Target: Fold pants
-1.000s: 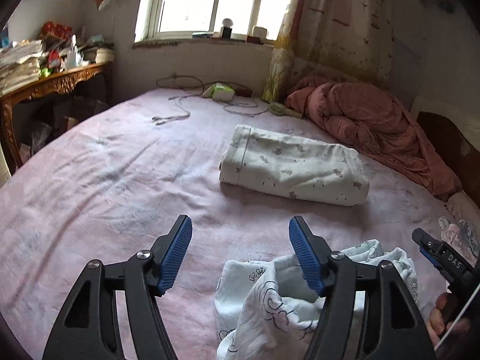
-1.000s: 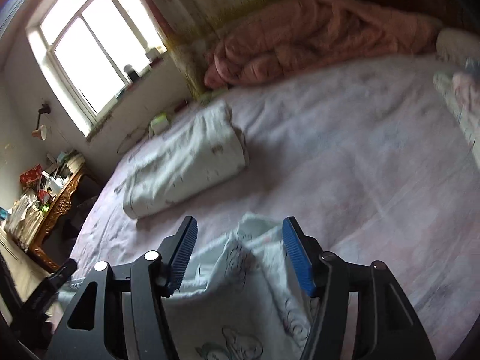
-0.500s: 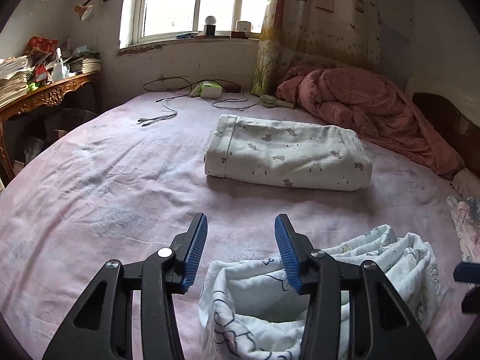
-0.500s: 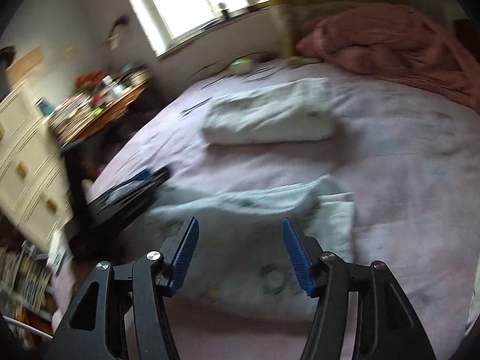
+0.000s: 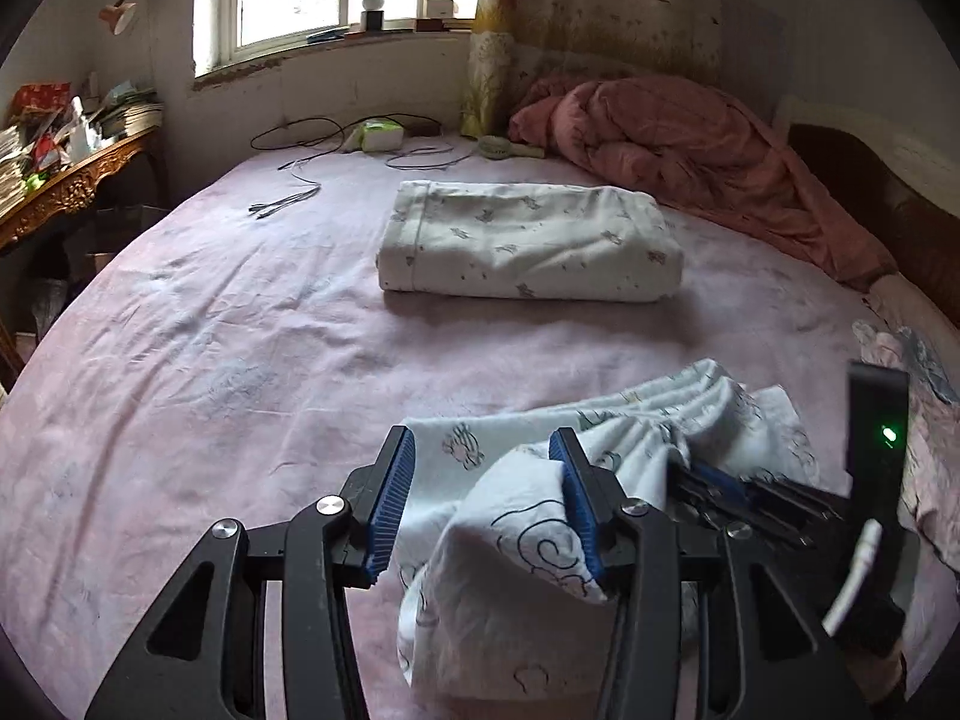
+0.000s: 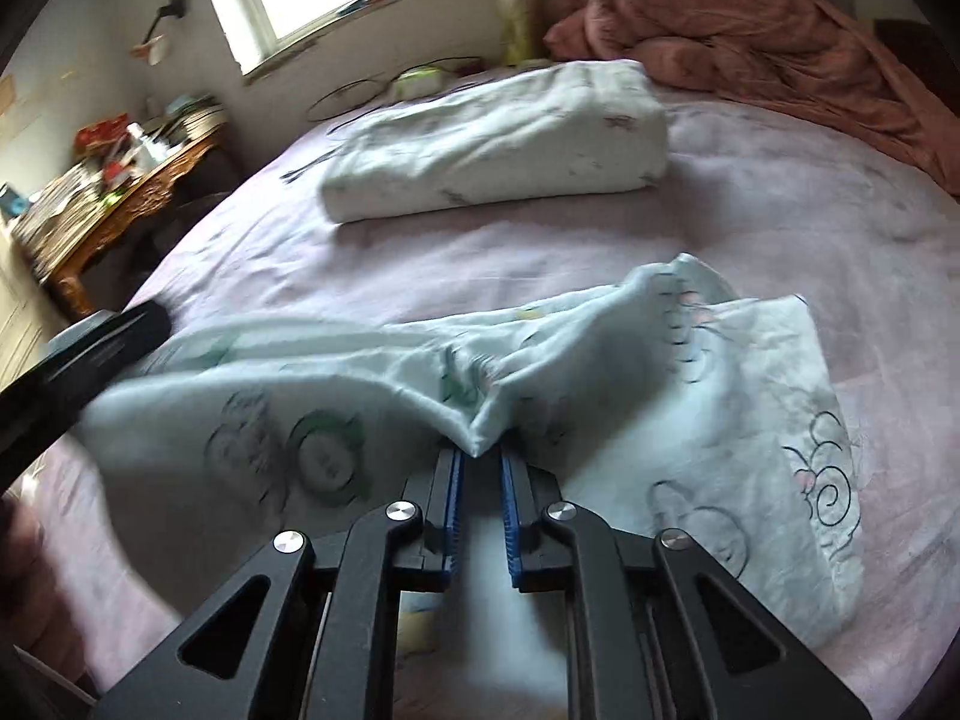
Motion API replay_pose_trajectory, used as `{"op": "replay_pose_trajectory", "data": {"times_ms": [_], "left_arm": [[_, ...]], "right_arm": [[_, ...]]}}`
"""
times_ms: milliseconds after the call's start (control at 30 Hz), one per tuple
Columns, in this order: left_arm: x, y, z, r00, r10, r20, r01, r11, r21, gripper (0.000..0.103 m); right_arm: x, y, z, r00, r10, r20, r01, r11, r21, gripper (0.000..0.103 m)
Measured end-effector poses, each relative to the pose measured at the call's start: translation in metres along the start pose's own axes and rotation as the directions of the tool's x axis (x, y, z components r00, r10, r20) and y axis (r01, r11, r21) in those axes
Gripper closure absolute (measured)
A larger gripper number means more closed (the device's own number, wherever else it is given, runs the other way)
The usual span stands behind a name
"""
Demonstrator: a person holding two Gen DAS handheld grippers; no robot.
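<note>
We saw the pants (image 6: 630,396) lying crumpled on the pink bedsheet (image 5: 228,360), nearer us than the folded pillow (image 5: 528,249). Our right gripper (image 6: 480,468), its jaws just closing, pinched a raised fold of the pants. Our left gripper (image 5: 483,498) stood parted around another bunch, not clamping it.

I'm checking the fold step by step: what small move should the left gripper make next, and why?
Probably close the left gripper on the pants. Its fingers stand apart with a bunched fold of the cloth between them and a gap at the left one, while the right gripper has just been closing and pinches a cloth edge. With both ends gripped, the fold can be carried.
</note>
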State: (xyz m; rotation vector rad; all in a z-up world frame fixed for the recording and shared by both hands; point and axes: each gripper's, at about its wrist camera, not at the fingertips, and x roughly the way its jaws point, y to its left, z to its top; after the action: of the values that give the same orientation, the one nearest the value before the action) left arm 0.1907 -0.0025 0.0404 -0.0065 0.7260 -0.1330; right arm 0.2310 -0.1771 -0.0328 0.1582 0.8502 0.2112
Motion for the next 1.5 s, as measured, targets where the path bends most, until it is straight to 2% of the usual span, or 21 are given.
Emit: {"op": "replay_pose_trajectory", "data": {"times_ms": [100, 267, 333, 433, 533, 600, 667, 767, 833, 933, 1033, 1100, 1167, 1200, 1233, 1300, 1367, 1500], "left_arm": [[-0.028, -0.013, -0.011, 0.999, -0.043, 0.014, 0.042, 0.997, 0.063, 0.061], [-0.058, -0.023, -0.041, 0.999, -0.047, 0.024, 0.042, 0.982, 0.187, 0.071], [-0.052, -0.019, -0.049, 0.998, -0.053, -0.022, 0.056, 0.982, 0.182, 0.081], [-0.041, -0.009, -0.055, 0.996, -0.065, -0.059, 0.072, 0.989, 0.127, 0.089], [-0.030, -0.009, -0.051, 0.983, -0.167, -0.080, 0.175, 0.979, 0.105, 0.095], [-0.022, -0.011, -0.042, 0.978, -0.197, -0.075, 0.204, 0.974, 0.094, 0.096], [-0.013, -0.019, -0.034, 0.985, -0.160, -0.071, 0.167, 0.979, 0.116, 0.097], [0.003, -0.028, -0.022, 0.997, -0.060, -0.040, 0.066, 0.981, 0.181, 0.100], [0.022, -0.020, -0.014, 0.998, -0.027, -0.052, 0.035, 0.988, 0.151, 0.100], [0.053, -0.002, -0.007, 0.997, -0.014, -0.080, 0.019, 0.998, 0.066, 0.100], [0.078, 0.012, -0.010, 0.994, -0.021, -0.110, 0.024, 0.999, 0.021, 0.102], [0.087, 0.016, -0.016, 0.994, 0.010, -0.109, -0.007, 1.000, 0.028, 0.102], [0.095, 0.020, -0.022, 0.994, 0.015, -0.107, -0.012, 0.999, 0.030, 0.102], [0.097, 0.022, -0.023, 0.994, 0.011, -0.113, -0.009, 1.000, 0.018, 0.102], [0.099, 0.024, -0.023, 0.993, 0.006, -0.120, -0.005, 1.000, 0.006, 0.102], [0.105, 0.024, -0.022, 0.992, 0.013, -0.126, -0.012, 1.000, 0.012, 0.102], [0.108, 0.024, -0.022, 0.992, 0.021, -0.127, -0.018, 1.000, 0.022, 0.102], [0.112, 0.028, -0.021, 0.992, 0.006, -0.126, -0.006, 1.000, 0.005, 0.101]], "right_arm": [[0.000, -0.005, 0.002, 0.997, -0.056, 0.045, 0.056, 0.998, -0.011, 0.091], [-0.005, -0.019, 0.009, 0.997, -0.052, 0.062, 0.050, 0.998, 0.035, 0.091], [-0.005, -0.023, 0.013, 0.996, -0.066, 0.068, 0.062, 0.997, 0.050, 0.091], [-0.007, -0.028, 0.015, 0.996, -0.064, 0.070, 0.059, 0.996, 0.068, 0.091], [-0.012, -0.031, 0.017, 0.996, -0.052, 0.073, 0.047, 0.996, 0.076, 0.091], [-0.021, -0.032, 0.019, 0.996, -0.041, 0.084, 0.034, 0.996, 0.081, 0.091], [-0.035, -0.034, 0.022, 0.992, -0.041, 0.122, 0.031, 0.996, 0.084, 0.091], [-0.056, -0.042, 0.027, 0.986, -0.023, 0.167, 0.006, 0.995, 0.103, 0.091], [-0.064, -0.045, 0.030, 0.985, 0.023, 0.170, -0.041, 0.994, 0.106, 0.091], [-0.070, -0.040, 0.030, 0.981, 0.108, 0.160, -0.120, 0.991, 0.065, 0.091], [-0.058, -0.024, 0.027, 0.982, 0.157, 0.105, -0.158, 0.987, -0.001, 0.091], [-0.040, -0.017, 0.023, 0.993, 0.113, 0.044, -0.112, 0.993, -0.022, 0.091], [-0.013, -0.023, 0.019, 0.999, -0.004, -0.045, 0.003, 1.000, -0.008, 0.091], [-0.004, -0.029, 0.018, 0.998, -0.020, -0.065, 0.021, 1.000, 0.015, 0.091], [0.003, -0.038, 0.018, 0.997, -0.016, -0.081, 0.020, 0.999, 0.050, 0.097], [0.006, -0.052, 0.019, 0.995, 0.011, -0.095, -0.001, 0.994, 0.111, 0.103], [0.005, -0.057, 0.019, 0.995, 0.015, -0.094, -0.003, 0.992, 0.128, 0.103], [0.006, -0.059, 0.017, 0.996, -0.057, -0.075, 0.066, 0.991, 0.114, 0.103]]}}
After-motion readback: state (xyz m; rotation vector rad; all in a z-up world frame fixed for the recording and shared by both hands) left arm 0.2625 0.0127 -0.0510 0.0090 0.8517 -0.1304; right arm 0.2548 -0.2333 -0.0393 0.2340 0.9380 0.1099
